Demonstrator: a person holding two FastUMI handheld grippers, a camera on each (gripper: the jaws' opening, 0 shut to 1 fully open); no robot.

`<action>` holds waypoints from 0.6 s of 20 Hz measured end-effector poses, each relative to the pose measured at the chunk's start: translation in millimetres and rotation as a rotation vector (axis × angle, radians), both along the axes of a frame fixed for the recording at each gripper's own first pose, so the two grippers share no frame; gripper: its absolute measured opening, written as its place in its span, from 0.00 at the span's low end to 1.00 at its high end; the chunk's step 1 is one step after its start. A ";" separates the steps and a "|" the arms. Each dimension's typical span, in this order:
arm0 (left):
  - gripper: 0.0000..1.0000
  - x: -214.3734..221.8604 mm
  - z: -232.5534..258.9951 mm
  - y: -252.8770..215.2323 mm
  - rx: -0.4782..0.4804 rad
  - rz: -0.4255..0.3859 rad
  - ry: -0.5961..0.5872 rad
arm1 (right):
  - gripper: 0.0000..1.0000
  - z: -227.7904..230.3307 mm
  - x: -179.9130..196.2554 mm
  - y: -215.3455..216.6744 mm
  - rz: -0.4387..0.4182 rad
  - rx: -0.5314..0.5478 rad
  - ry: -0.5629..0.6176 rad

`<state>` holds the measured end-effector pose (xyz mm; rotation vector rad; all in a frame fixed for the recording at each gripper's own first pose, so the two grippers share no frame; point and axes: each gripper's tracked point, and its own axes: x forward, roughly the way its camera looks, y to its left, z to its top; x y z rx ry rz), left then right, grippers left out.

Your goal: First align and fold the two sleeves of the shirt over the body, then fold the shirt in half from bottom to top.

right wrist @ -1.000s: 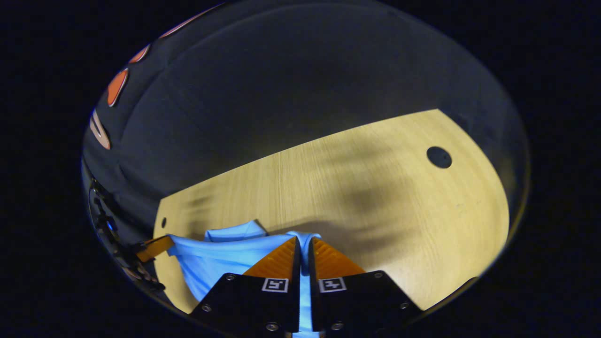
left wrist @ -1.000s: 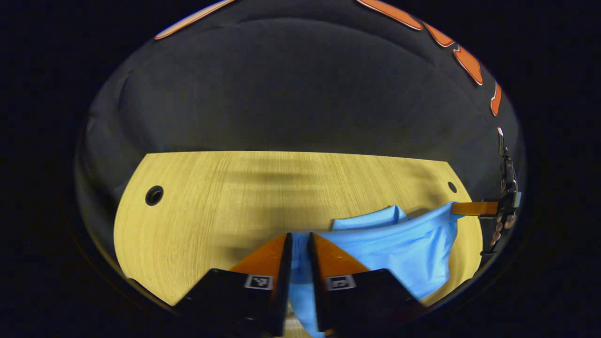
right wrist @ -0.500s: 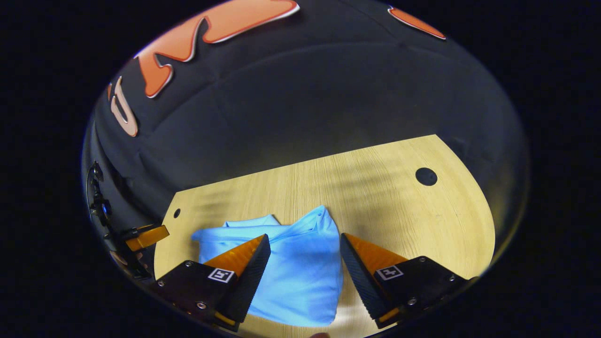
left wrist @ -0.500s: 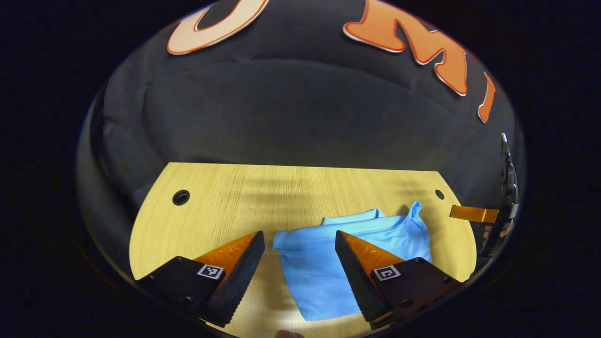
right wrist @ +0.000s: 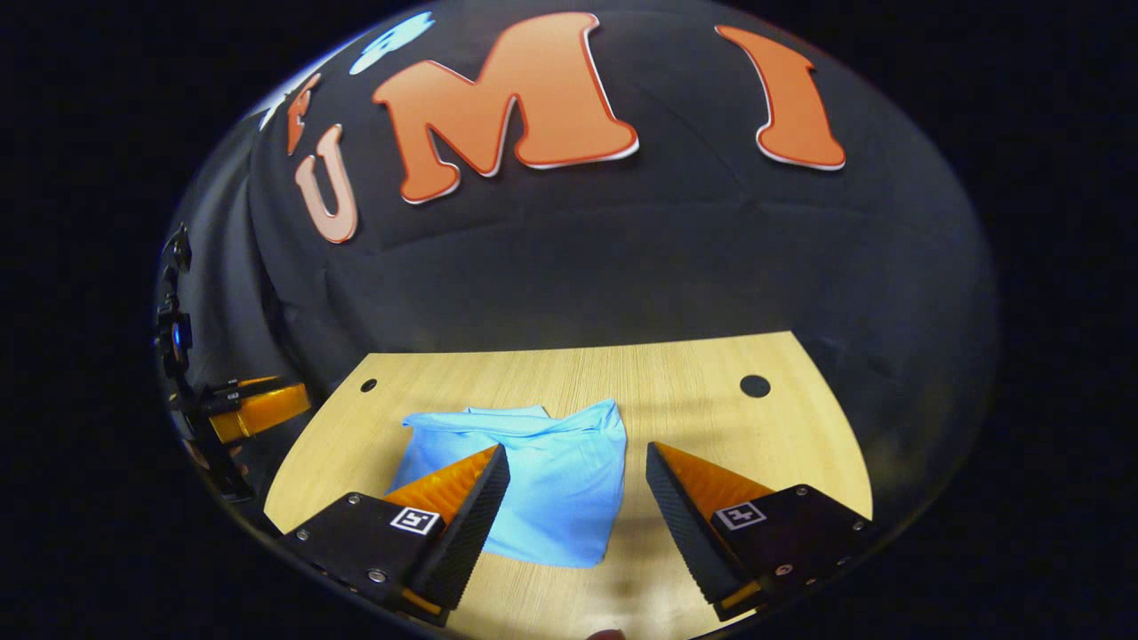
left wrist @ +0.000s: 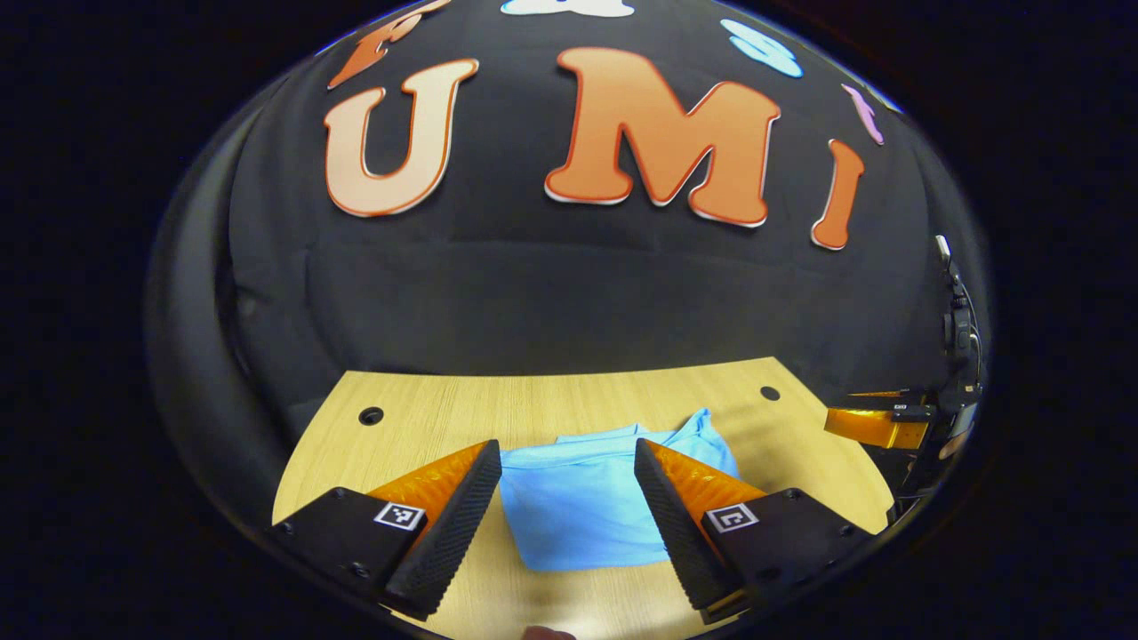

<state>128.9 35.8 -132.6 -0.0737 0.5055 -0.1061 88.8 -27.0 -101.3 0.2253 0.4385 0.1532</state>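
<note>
Left claw (left wrist: 567, 484) spread wide, holding nothing, hovering above the worktop (left wrist: 427, 418). Folded blue shirt (left wrist: 578, 507) lies flat on the worktop just ahead of and between its fingers. Right claw (right wrist: 576, 489) also wide and empty; shirt (right wrist: 542, 480) sits ahead, more toward its left finger. Each claw shows at the far edge of the other's view.

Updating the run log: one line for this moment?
shirt: folded, flat on table | left gripper: open, above shirt | right gripper: open, above shirt
</note>
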 end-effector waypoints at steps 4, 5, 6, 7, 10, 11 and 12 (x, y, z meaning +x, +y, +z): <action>0.99 -49.5 54.0 -6.4 0.025 0.016 -0.140 | 0.97 33.3 -40.0 -2.1 0.004 -0.019 -0.097; 0.99 -64.0 62.8 -7.6 0.031 0.023 -0.168 | 0.97 39.4 -50.2 -4.2 -0.004 -0.027 -0.119; 0.99 -74.7 73.3 -8.7 0.031 0.032 -0.199 | 0.96 48.5 -60.7 -9.6 -0.019 -0.043 -0.154; 0.99 -80.8 80.6 -12.2 0.028 0.039 -0.226 | 0.98 58.0 -70.8 -14.5 -0.031 -0.062 -0.194; 0.98 -125.7 107.5 -27.8 0.016 0.068 -0.341 | 0.97 83.0 -106.1 -18.3 -0.041 -0.083 -0.285; 0.99 -141.8 112.1 -29.8 0.022 0.075 -0.365 | 0.98 89.4 -116.8 -17.2 -0.038 -0.078 -0.306; 0.99 -153.0 116.2 -31.8 0.026 0.082 -0.382 | 0.97 96.4 -123.4 -16.2 -0.038 -0.077 -0.327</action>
